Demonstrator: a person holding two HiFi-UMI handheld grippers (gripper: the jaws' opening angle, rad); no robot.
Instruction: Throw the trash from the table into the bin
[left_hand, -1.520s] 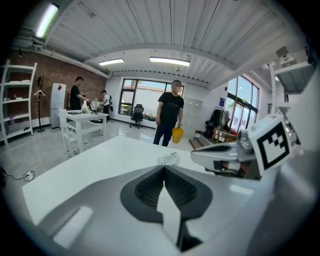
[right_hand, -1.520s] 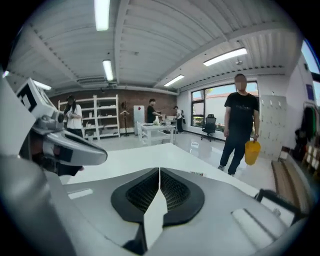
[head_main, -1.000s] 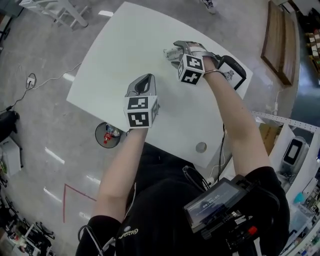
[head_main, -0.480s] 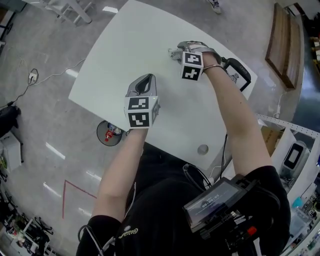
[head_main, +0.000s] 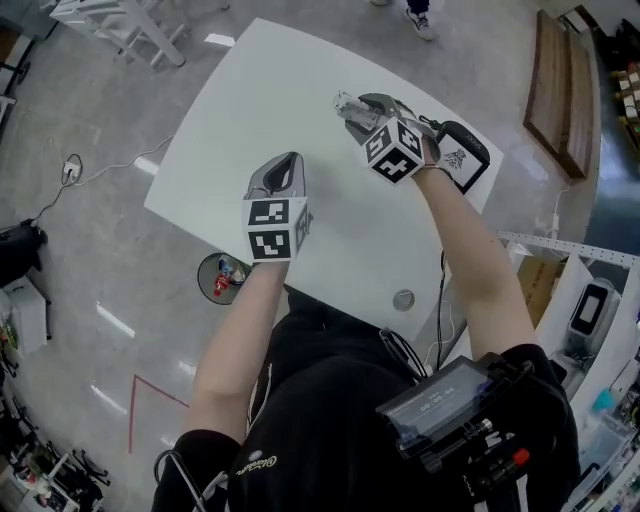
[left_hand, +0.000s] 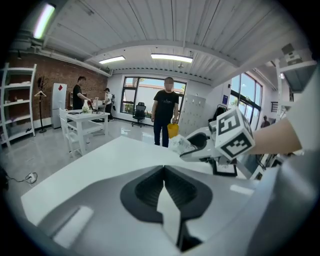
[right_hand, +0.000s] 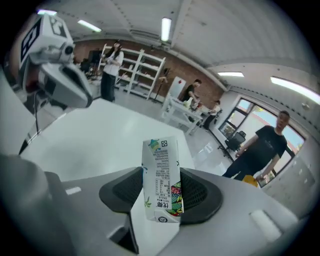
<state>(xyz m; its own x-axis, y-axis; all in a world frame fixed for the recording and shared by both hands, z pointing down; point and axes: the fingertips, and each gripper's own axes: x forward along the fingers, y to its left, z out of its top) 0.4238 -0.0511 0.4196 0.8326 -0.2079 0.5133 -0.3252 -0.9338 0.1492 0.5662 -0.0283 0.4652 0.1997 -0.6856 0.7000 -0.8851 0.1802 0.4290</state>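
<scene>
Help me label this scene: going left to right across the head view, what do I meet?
Bin on the floor → left gripper → right gripper, closing on the drink carton it holds → black-edged card → wooden board.

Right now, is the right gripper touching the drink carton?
Touching. The right gripper view shows the drink carton upright between the closing jaws of the right gripper, which press on both its sides.
</scene>
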